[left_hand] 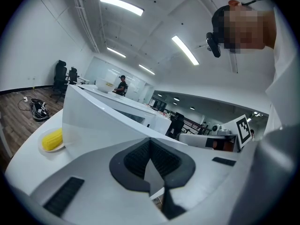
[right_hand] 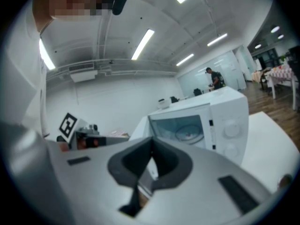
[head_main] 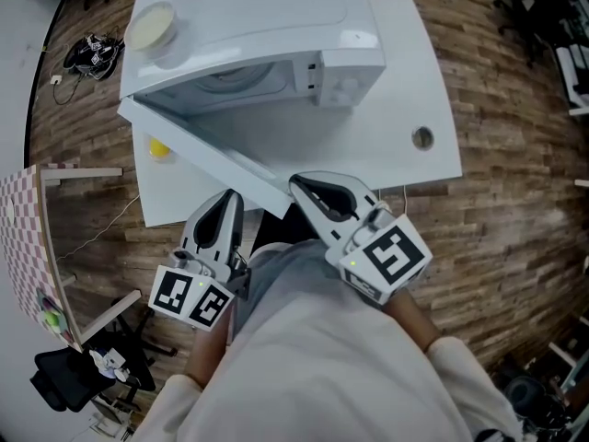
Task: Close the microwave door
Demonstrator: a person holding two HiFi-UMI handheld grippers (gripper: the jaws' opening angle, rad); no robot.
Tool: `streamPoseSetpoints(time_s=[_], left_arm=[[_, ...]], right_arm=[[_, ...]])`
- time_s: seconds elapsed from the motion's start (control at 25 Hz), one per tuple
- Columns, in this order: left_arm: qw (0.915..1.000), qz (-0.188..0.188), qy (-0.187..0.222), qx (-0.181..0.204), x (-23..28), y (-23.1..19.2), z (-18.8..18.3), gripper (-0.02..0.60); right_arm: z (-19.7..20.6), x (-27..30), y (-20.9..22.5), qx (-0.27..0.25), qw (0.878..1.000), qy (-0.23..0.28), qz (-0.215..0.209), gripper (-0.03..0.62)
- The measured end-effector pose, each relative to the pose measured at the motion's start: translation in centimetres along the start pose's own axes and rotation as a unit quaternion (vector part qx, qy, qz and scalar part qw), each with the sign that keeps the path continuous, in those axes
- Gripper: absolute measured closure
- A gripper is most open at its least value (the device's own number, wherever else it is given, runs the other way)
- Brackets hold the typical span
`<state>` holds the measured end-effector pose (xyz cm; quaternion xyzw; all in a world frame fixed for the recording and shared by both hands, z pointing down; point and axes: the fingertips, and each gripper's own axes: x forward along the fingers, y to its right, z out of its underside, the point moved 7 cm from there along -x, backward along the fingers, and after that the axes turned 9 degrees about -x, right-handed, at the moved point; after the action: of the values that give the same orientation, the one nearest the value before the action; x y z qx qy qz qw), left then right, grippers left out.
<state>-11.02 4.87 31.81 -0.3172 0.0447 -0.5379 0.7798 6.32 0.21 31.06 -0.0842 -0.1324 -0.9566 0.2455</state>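
A white microwave (head_main: 276,35) stands on a white table (head_main: 405,90). Its door (head_main: 198,150) is swung wide open toward me, its free end reaching past the table's front edge. My right gripper (head_main: 296,185) is shut and empty, its tips right by the door's free end; whether they touch it I cannot tell. My left gripper (head_main: 232,197) is shut and empty, just below the door's outer face. The door (left_hand: 103,121) fills the left gripper view behind the shut gripper (left_hand: 150,140). In the right gripper view, the open cavity and turntable (right_hand: 187,131) sit beyond the shut gripper (right_hand: 151,140).
A yellow corn cob on a small plate (head_main: 158,148) lies on the table left of the door, also in the left gripper view as the corn (left_hand: 51,139). A round bowl (head_main: 150,28) rests on the microwave's top. The table has a cable hole (head_main: 421,137) at the right.
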Motion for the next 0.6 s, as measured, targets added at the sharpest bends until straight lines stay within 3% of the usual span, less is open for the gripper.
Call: streamPoseSetpoints(time_s=[0.6], left_arm=[[0.9999,0.009,-0.005,-0.002,1.8,0.6,-0.3,0.565]], right_arm=[[0.5,-0.6,2.1,0.022,1.0,-0.001,0.01,0.572]])
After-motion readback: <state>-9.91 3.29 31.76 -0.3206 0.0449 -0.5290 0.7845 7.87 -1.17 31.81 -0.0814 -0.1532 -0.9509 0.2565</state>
